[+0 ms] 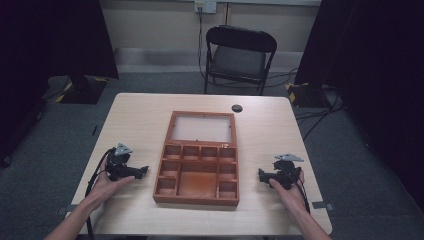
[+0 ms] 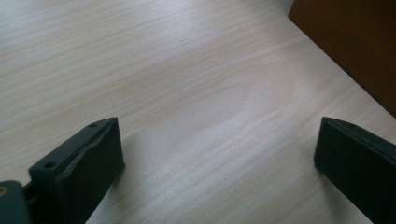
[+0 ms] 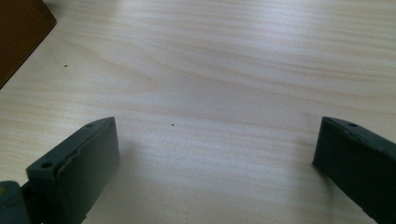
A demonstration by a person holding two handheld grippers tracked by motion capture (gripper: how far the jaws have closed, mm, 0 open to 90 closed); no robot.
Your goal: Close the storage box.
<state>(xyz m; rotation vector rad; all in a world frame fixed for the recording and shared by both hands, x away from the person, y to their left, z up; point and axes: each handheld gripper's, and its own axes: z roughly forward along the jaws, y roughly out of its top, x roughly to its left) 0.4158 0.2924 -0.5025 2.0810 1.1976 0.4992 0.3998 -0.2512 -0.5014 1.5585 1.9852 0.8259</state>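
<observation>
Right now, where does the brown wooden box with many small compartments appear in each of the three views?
High view: the brown wooden compartment box lies open at the table's centre, between both grippers.
Left gripper view: one dark brown side of the box fills the upper right corner.
Right gripper view: its brown corner sits at the upper left.
Shared landmark: the pale wood-grain table top under the box.
</observation>
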